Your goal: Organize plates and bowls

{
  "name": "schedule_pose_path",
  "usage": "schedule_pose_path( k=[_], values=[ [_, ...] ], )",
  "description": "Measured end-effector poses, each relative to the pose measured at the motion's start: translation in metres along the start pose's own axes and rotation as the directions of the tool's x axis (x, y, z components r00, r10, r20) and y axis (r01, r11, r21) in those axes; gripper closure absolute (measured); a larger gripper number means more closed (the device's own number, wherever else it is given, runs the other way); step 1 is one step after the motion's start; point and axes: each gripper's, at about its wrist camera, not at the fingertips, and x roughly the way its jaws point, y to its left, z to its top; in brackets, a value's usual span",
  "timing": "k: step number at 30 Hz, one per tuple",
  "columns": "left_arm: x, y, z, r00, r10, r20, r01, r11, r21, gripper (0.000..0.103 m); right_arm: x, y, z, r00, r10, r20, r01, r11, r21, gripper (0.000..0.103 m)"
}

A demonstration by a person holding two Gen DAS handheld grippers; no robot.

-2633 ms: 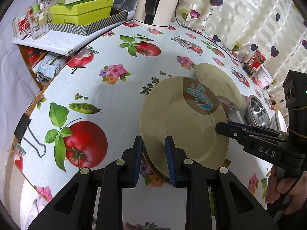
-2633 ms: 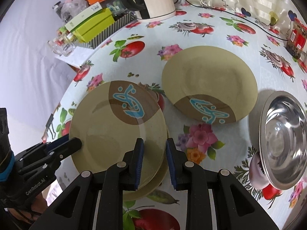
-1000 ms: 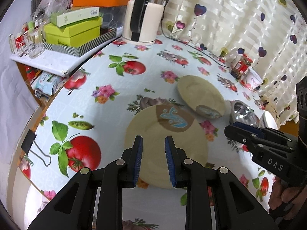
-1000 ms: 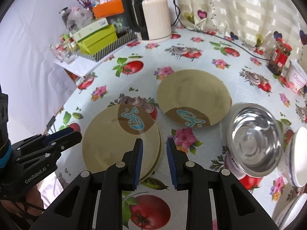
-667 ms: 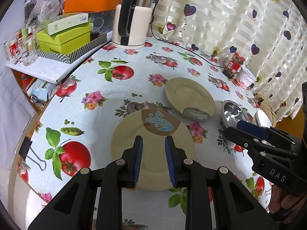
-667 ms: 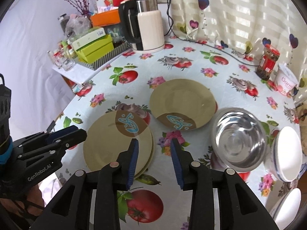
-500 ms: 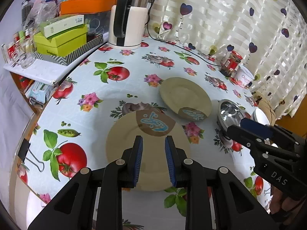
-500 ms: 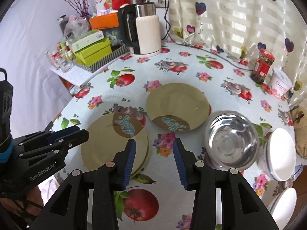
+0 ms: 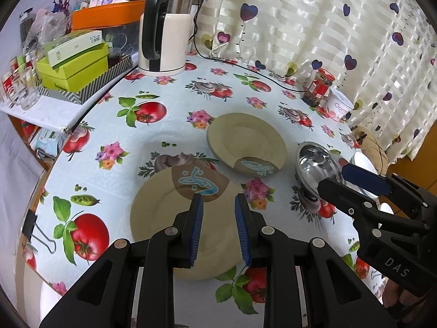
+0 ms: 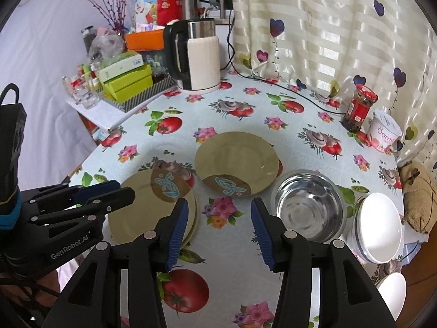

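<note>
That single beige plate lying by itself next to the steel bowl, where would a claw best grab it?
Probably by the thin rim. The single plate lies flat, so only its raised edge offers a pinch. The near edge, by the blue motif, faces the open right claw; the steel bowl crowds its right side.

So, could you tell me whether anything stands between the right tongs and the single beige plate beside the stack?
Nothing visible does. The right tongs, open and empty, hang above bare tablecloth, and the single plate lies just beyond them. The plate stack sits to its left, the steel bowl to its right.
</note>
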Motion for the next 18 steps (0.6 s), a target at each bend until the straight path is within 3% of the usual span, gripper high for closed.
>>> schedule_pose_path(
  k=[18],
  values=[
    [0.019, -0.007, 0.014, 1.0, -0.023, -0.013, 0.023, 1.0, 0.005, 0.078, 0.008, -0.012, 0.006, 1.0, 0.006, -0.008, -0.006, 1.0, 0.019, 0.051]
  ],
)
